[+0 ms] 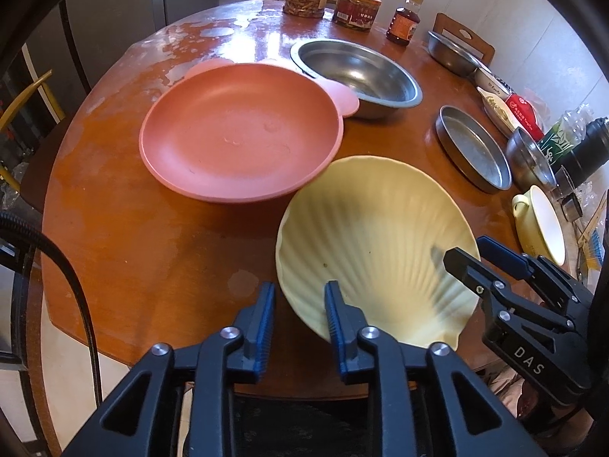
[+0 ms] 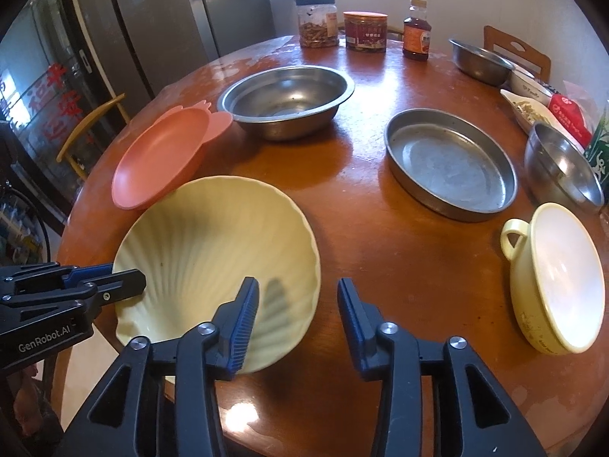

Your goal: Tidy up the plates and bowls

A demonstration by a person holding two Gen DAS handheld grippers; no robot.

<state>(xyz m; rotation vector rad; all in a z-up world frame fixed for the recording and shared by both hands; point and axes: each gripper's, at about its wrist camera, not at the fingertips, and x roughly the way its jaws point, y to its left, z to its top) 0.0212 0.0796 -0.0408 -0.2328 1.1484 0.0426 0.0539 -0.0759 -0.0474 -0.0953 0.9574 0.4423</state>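
A pale yellow shell-shaped plate [image 1: 373,243] [image 2: 213,251] sits tilted near the table's front edge, its far rim resting against a pink plate [image 1: 239,133] [image 2: 160,156]. My left gripper [image 1: 298,316] [image 2: 125,280] is open and straddles the yellow plate's near-left rim, one finger over the plate, one outside. My right gripper [image 2: 298,312] [image 1: 472,255] is open at the plate's right rim, its left finger over the plate. A large steel bowl [image 1: 357,72] [image 2: 285,99] stands behind the pink plate. A round steel pan [image 1: 472,148] [image 2: 449,163] lies to the right.
A round wooden table [image 2: 361,228] holds a yellow lidded pot [image 2: 552,278], small steel bowls [image 2: 563,167] [image 2: 479,61], jars [image 2: 318,23] and a bottle [image 2: 416,30] at the back, packets at the right. A yellow chair [image 2: 91,129] and a fridge stand to the left.
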